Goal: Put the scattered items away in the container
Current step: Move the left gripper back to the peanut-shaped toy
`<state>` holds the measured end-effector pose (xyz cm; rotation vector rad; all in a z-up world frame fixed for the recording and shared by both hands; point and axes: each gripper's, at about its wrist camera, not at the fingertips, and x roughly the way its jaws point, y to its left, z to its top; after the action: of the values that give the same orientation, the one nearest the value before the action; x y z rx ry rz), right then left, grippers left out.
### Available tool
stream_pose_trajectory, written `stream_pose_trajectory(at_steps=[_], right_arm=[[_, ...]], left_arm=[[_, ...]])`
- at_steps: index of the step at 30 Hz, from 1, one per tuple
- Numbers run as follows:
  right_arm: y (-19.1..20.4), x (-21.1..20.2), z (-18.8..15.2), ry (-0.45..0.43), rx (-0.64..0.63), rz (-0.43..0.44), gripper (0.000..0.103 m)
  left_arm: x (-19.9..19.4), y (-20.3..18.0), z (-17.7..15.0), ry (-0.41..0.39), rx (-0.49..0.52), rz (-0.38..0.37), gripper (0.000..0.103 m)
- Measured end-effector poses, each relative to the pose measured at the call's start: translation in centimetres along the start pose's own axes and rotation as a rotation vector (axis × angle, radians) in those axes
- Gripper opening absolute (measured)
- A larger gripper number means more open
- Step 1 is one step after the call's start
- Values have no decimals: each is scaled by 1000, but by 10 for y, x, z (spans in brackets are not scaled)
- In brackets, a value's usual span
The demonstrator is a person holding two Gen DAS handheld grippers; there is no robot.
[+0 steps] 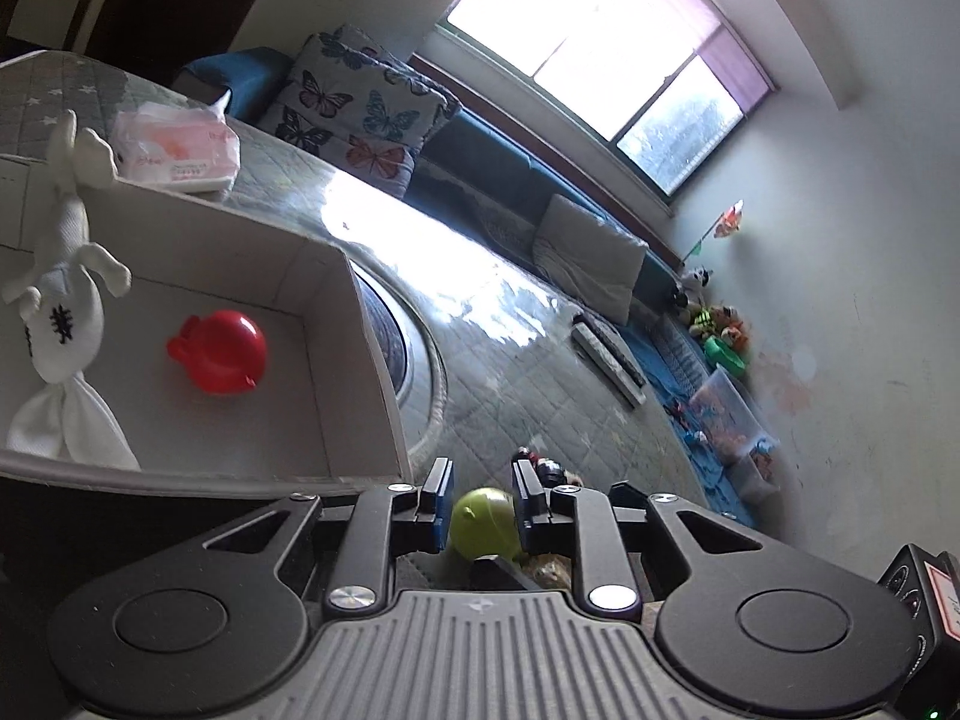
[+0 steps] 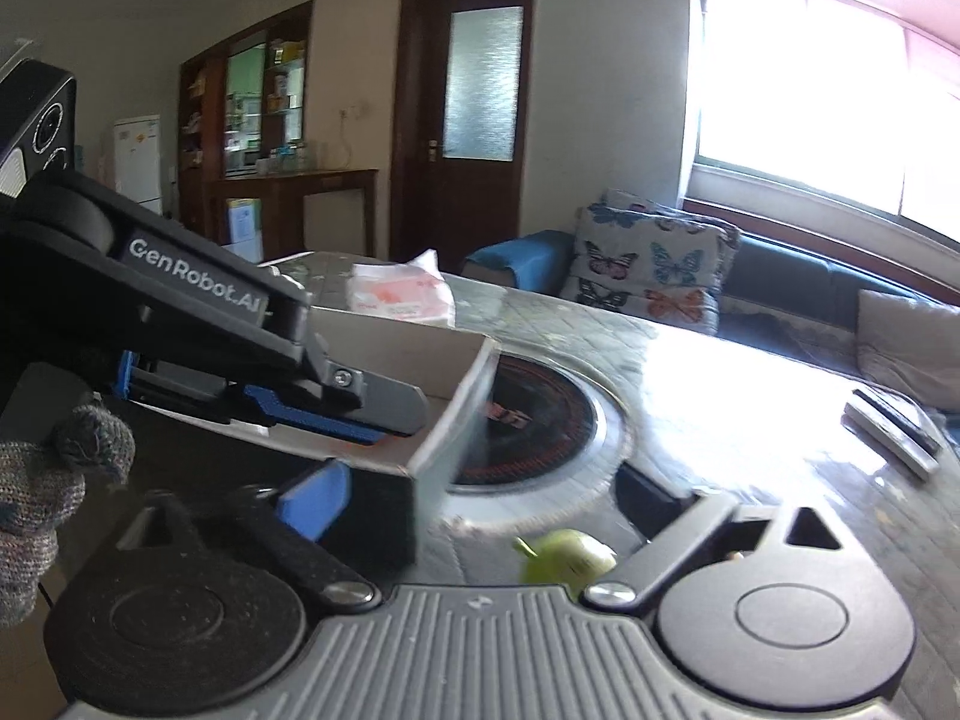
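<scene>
A grey open box (image 1: 366, 336) stands on the table at the left. Inside lie a red round toy (image 1: 219, 351) and a white plush toy (image 1: 57, 312). My left gripper (image 1: 480, 480) has its jaws partly open, and a green round toy (image 1: 483, 522) shows between and below them; I cannot tell if the pads touch it. In the right wrist view the left gripper (image 2: 336, 420) reaches over the box (image 2: 456, 414). My right gripper (image 2: 474, 504) is open by the box corner. The green toy (image 2: 570, 558) lies on the table just beyond it.
A pink tissue pack (image 1: 177, 150) lies behind the box. A round black cooktop (image 2: 540, 420) is set into the table beside the box. Small toy figures (image 1: 546, 468) lie past the left fingertips. A remote (image 1: 606, 360) rests near the far edge. A sofa with cushions (image 1: 366, 102) stands behind.
</scene>
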<state>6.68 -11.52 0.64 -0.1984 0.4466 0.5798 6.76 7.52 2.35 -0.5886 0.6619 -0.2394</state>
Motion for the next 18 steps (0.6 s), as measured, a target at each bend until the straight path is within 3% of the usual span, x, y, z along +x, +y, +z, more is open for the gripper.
stream_pose_trajectory(at_steps=[7, 18], right_arm=[[-24, -18, -25, 19, 56, -53, 103], [-46, -7, -48, 94, 107, -84, 103]], left_arm=[[17, -12, -14, 67, 30, -5, 23], [43, -28, -33, 158, 70, -20, 24]])
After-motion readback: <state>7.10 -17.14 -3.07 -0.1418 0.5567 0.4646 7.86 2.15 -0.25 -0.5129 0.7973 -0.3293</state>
